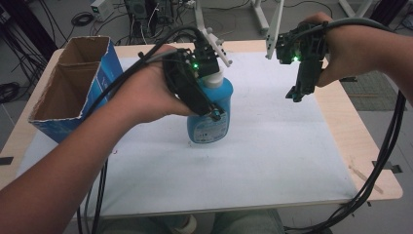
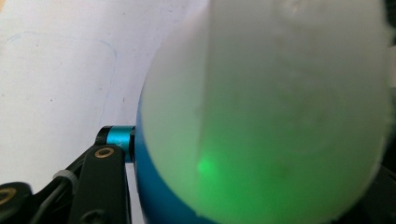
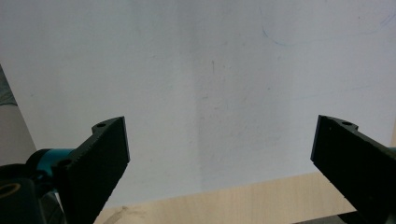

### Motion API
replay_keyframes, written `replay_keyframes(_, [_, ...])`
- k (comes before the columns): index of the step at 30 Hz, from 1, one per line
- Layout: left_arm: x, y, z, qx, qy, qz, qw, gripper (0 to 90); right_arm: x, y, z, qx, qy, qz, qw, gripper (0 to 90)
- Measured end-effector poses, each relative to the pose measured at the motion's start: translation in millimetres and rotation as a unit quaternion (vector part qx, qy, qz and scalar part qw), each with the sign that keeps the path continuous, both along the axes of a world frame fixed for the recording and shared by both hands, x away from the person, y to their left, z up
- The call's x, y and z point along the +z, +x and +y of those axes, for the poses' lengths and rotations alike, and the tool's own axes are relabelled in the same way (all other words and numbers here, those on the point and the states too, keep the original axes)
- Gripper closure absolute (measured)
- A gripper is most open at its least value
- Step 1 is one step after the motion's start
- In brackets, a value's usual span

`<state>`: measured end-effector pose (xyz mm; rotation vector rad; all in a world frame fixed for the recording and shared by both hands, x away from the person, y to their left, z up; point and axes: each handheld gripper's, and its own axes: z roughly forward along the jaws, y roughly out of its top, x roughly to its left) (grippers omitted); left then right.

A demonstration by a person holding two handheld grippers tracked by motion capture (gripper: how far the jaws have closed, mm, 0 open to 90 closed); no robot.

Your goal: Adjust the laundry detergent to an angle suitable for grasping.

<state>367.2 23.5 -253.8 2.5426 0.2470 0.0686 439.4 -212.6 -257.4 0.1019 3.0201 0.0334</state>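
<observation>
A blue spray bottle (image 1: 207,129) with a white trigger head (image 1: 216,51) stands upright near the middle of the white sheet. My left gripper (image 1: 212,97) is shut on its body from the left side. In the left gripper view the bottle (image 2: 261,116) sits hard against the lens, pale and blurred with a green glow, and one black finger (image 2: 100,186) lies at its left flank. I cannot tell whether the bottle's base touches the sheet. My right gripper (image 1: 298,95) hangs over the sheet's far right corner, pointing down. Its jaws (image 3: 219,158) stand open and wide apart with nothing between them.
An open-topped blue cardboard box (image 1: 73,87) stands at the table's left edge. The white sheet (image 1: 272,156) covers most of the wooden table (image 1: 363,141). A thin wooden stick (image 1: 363,173) lies near the right edge. Cables trail from both grippers. White stand legs rise at the back.
</observation>
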Motion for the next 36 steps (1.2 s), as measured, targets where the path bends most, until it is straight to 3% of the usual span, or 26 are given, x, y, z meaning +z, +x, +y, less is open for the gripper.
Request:
replay_keyframes(8, [4.9,-8.2,24.8,-0.036,0.001,0.004,0.9993,42.3,-5.0,3.7,11.9,0.008,-0.003,0.007,0.9999,3.4])
replay_keyframes(12, [-3.7,-13.0,34.5,-0.083,0.017,0.014,0.9963,42.3,-8.2,7.6,19.9,0.006,0.002,0.014,0.9999,3.4])
replay_keyframes(13, [-3.7,-13.0,34.5,-0.083,0.017,0.014,0.9963,42.3,-8.2,7.6,19.9,0.006,0.002,0.014,0.9999,3.4])
replay_keyframes(15, [-8.4,-13.8,36.2,-0.099,0.022,0.019,0.9947,42.3,-9.2,8.6,20.7,0.007,0.001,0.014,0.9999,3.4])
replay_keyframes(18, [-17.5,-14.1,39.9,-0.134,0.032,0.027,0.9901,42.3,-10.0,9.5,20.4,0.006,-0.001,0.013,0.9999,3.4])
replay_keyframes(21, [-21.9,-13.3,41.3,-0.141,0.028,0.033,0.9891,42.3,-10.0,9.5,20.0,0.006,-0.001,0.011,0.9999,3.4])
replay_keyframes(23, [-27.3,-13.5,42.0,-0.162,0.028,0.02,0.9862,42.3,-9.0,9.4,19.2,0.005,0.001,0.01,0.9999,3.4])
replay_keyframes(25, [-27.3,-13.5,42.0,-0.162,0.028,0.02,0.9862,42.3,-8.8,9.2,19.1,0.005,0.001,0.011,0.9999,3.4])
replay_keyframes(26, [-32.4,-13.3,43.0,-0.176,0.023,0.01,0.9842,42.3,-8.8,9.2,19.1,0.005,0.001,0.011,0.9999,3.4])
replay_keyframes(29, [-37.2,-11.8,43.8,-0.184,0.015,0.012,0.9827,42.3,-9.0,8.5,18.3,0.003,-0.002,0.011,0.9999,3.4])
replay_keyframes(34, [-48.9,-9.6,42.4,-0.216,0.012,0.004,0.9763,42.3,-7.6,8.2,16.1,-0.001,-0.001,0.01,1.0,3.4])
replay_keyframes(36, [-48.9,-9.6,42.4,-0.216,0.012,0.004,0.9763,42.3,-7.6,8.4,15.9,-0.001,-0.001,0.01,1.0,3.4])
